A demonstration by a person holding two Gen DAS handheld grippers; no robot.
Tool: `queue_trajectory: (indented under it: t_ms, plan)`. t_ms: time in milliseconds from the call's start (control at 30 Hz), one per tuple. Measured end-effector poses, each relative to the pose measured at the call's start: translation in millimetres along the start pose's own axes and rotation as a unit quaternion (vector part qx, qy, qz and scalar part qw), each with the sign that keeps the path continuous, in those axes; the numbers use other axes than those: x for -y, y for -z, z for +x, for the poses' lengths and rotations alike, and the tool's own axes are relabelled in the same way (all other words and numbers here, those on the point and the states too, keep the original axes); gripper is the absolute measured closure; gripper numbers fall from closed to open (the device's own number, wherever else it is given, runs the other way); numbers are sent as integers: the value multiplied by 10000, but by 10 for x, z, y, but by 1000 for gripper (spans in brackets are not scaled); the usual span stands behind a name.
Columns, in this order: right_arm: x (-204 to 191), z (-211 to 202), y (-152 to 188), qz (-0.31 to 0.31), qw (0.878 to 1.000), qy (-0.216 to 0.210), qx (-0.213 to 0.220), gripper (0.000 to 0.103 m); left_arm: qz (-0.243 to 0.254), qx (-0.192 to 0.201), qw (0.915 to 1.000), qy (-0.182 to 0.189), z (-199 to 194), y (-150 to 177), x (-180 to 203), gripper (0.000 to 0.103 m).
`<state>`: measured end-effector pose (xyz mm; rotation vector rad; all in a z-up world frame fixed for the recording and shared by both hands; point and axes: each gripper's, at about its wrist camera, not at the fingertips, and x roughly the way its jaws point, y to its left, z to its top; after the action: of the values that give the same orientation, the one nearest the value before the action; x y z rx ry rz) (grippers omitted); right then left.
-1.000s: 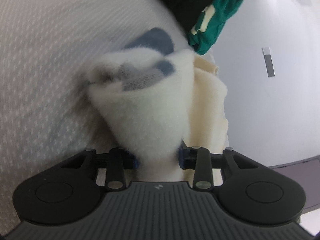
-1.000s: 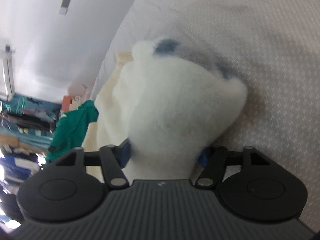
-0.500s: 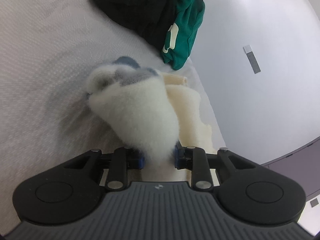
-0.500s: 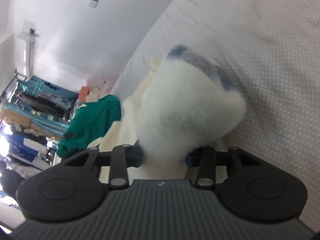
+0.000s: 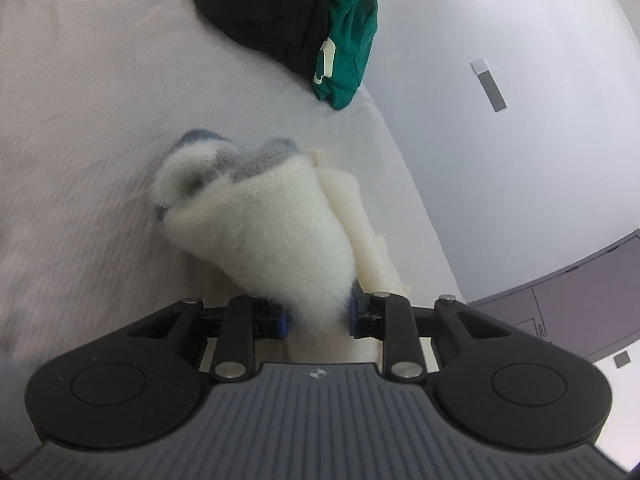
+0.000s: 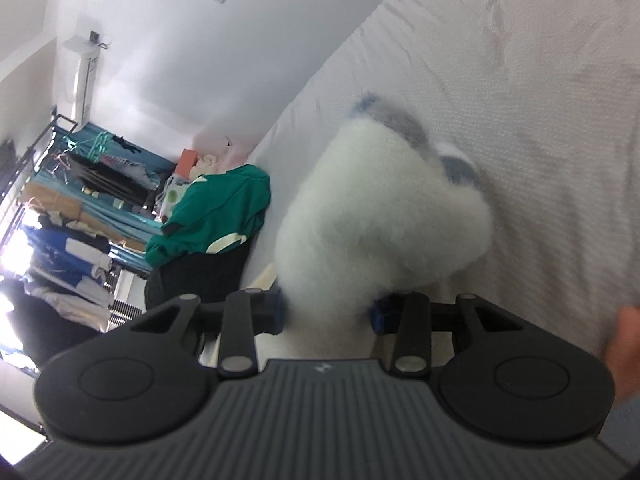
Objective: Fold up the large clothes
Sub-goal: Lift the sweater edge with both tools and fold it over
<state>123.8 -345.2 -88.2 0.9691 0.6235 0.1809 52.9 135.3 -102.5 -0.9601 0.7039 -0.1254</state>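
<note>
- Our left gripper (image 5: 318,322) has its jaws narrow and clamped on a bunch of the white fleece garment (image 5: 264,232).
- Our right gripper (image 6: 326,314) is pinched on another part of the same fleece garment (image 6: 380,220); its jaws stand a little wider.
- The garment hangs forward from both grips towards 12 o'clock over the pale bed sheet (image 5: 100,112), grey-blue trim showing at its far end.
- A cream piece of cloth (image 5: 360,232) lies just beside it at 2 o'clock.
- We judge the fold barely begun: the garment is bunched, neither spread nor creased.
- A green garment (image 5: 348,40) and a black one (image 5: 272,8) wait at 12 o'clock, unfolded.
</note>
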Motion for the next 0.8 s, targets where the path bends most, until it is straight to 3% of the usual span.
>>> queue_trajectory:
  t_ms: [267,500,633,800]
  plan:
    - [23,-189,156,15,9999,87,-66,61,316,-41,9995,-90,-282,232,27,72]
    - [-61,-24,-33,413,9990,-61,-137,54,195,15,9998,-52,-122,-25,152,68]
    - [-122,138,-226,638,9976,-247,-131,49,545,169,9980,-272,67,-238,390,68]
    - [-126,474,-451,875,9960,-165,-52,49,736,217,9961,-439,426,-482,567,65]
